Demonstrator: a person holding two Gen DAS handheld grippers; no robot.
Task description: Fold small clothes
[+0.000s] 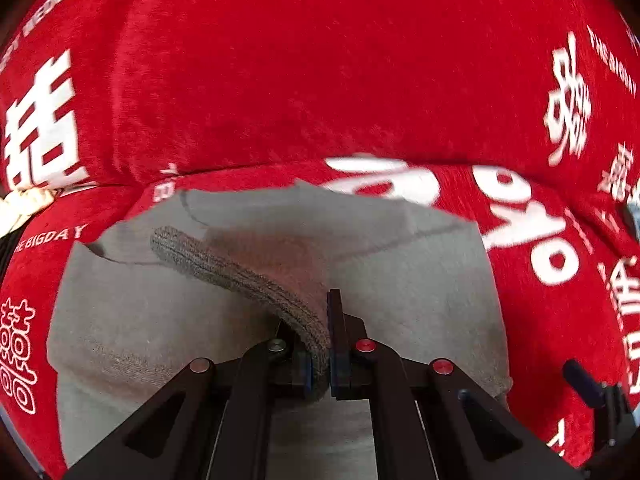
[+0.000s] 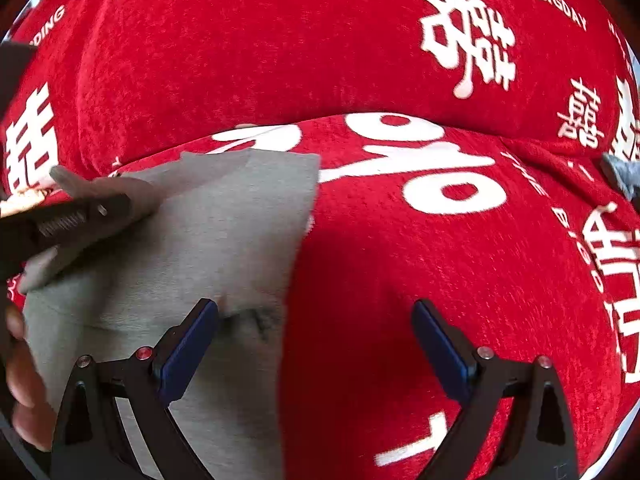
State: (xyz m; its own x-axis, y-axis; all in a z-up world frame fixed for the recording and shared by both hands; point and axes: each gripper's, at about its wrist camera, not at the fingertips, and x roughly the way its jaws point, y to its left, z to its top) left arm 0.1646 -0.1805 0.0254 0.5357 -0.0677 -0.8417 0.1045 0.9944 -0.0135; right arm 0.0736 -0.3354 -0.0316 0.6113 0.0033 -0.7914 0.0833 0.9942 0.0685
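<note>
A small grey garment [image 1: 400, 280] lies flat on a red cover with white lettering [image 1: 280, 80]. My left gripper [image 1: 320, 344] is shut on the garment's ribbed waistband [image 1: 224, 268] and lifts that edge off the rest of the cloth. In the right wrist view the same garment [image 2: 224, 232] lies at the left, and the left gripper [image 2: 68, 220] shows over its far left edge with cloth in it. My right gripper [image 2: 316, 332] is open and empty, its left finger [image 2: 192, 344] over the garment's near right part, its right finger [image 2: 440, 352] over the red cover.
The red cover [image 2: 400, 260] rises in a raised fold behind the garment. A small blue-grey item [image 2: 622, 172] lies at the far right. A cream cloth bit [image 1: 24, 204] sits at the left edge. A hand [image 2: 20, 380] shows at the lower left.
</note>
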